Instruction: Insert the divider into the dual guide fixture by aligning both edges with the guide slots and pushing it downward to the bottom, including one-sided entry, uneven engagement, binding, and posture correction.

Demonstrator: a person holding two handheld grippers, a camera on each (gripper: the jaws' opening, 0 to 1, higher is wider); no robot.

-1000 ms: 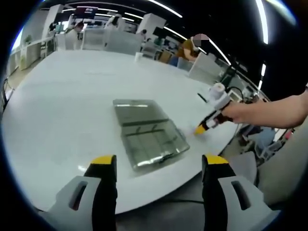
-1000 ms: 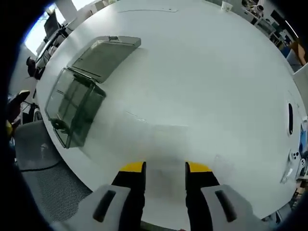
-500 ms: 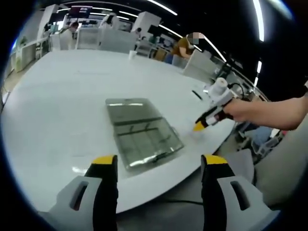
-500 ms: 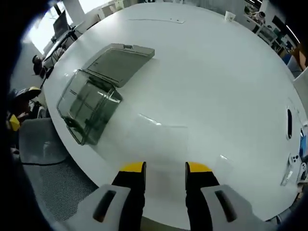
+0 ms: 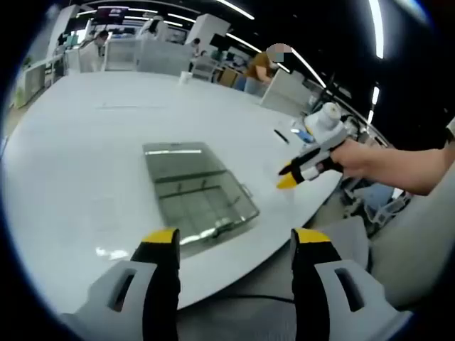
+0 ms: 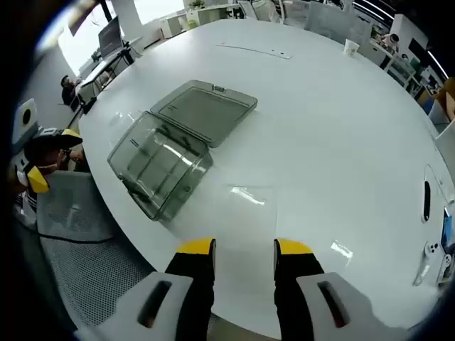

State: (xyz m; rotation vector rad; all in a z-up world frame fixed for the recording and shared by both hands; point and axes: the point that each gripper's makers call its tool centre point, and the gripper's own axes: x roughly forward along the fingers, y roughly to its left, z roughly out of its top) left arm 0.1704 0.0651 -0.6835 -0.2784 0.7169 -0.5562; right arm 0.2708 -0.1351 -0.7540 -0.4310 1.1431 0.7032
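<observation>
A clear plastic box, the guide fixture (image 5: 206, 209), sits on the white table (image 5: 85, 142) with its lid (image 5: 181, 163) lying open behind it. My left gripper (image 5: 234, 238) hovers off the table's near edge, open with nothing between its fingers. A hand at the right holds my right gripper (image 5: 295, 174) just above the table beside the box. In the right gripper view the box (image 6: 160, 167) and its lid (image 6: 206, 106) lie ahead to the left. A faint clear flat sheet (image 6: 250, 202), apparently the divider, lies just ahead of my open, empty right gripper (image 6: 244, 247). The left gripper (image 6: 50, 160) shows at the far left.
On the table's right side lie a black oblong object (image 6: 426, 201) and a white device (image 6: 430, 252); a paper cup (image 6: 350, 47) stands far back. A grey mesh chair (image 6: 92, 277) stands below the table edge. Desks and people fill the background.
Both views have shifted with the hands. The right gripper has lifted and drawn back, bringing the box nearer the middle of its view. The box and lid have not moved.
</observation>
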